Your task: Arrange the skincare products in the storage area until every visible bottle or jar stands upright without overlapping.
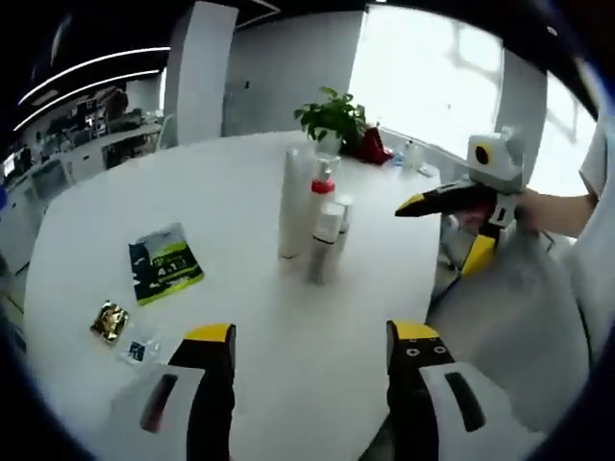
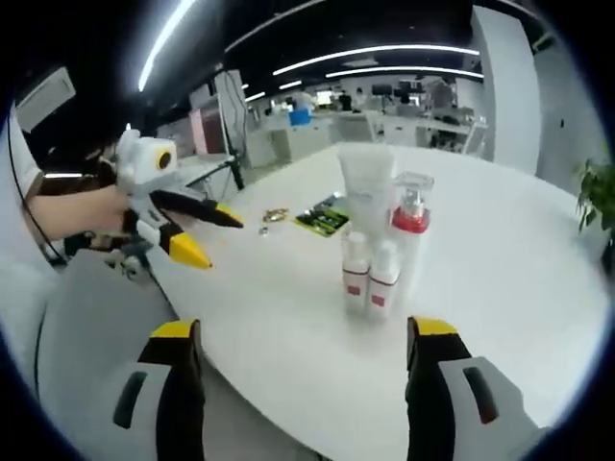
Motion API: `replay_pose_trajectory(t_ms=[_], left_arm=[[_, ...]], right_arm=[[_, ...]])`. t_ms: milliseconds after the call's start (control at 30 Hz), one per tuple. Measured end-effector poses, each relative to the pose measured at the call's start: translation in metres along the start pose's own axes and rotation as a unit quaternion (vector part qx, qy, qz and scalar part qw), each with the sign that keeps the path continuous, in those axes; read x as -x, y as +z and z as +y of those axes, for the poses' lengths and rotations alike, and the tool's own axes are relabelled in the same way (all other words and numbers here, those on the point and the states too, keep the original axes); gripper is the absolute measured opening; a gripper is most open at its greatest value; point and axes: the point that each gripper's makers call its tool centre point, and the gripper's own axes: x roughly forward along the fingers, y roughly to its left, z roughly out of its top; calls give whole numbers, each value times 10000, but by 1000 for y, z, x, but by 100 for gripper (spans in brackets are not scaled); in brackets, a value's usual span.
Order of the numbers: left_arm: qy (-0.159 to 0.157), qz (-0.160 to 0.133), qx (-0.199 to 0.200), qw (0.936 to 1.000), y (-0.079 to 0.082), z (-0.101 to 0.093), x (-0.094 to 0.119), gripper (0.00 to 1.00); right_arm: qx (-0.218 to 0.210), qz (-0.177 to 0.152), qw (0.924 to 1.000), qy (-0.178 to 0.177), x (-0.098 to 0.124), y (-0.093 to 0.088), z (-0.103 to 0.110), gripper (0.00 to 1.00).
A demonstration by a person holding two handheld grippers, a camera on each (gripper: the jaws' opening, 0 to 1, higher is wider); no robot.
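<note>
Left gripper view: bottles (image 1: 312, 216) are seen upright on the desk (image 1: 240, 317), well ahead of both spread, empty tools (image 1: 312, 351) (image 2: 303, 351).

A green packet (image 1: 165, 262) and a gold sachet (image 1: 110, 320) lie on the white counter (image 1: 221, 182); a potted plant (image 1: 333, 120) stands near its far edge.

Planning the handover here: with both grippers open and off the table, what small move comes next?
Probably none: the tall white tube, red-collared pump bottle and two small bottles already stand upright, close together. At most, ease the right gripper nearer to check.
</note>
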Motion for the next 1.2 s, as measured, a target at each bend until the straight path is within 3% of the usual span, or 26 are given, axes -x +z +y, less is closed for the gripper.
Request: replay_pose_trajectory(t_ms=[200, 400, 533, 1200], left_arm=[[250, -75, 247, 9994, -9, -3, 28, 63], [703, -268, 480, 9960, -17, 9, 57, 74], [843, -287, 598, 9942, -25, 15, 72, 75], [1290, -374, 717, 9883, -37, 11, 103, 99]], right_arm=[[49, -32, 10000, -68, 4, 3, -2, 93], [128, -59, 9998, -113, 8, 3, -3, 99], [120, -37, 9998, -123, 10, 2, -1, 99], [152, -206, 9996, -78, 18, 8, 10, 99]])
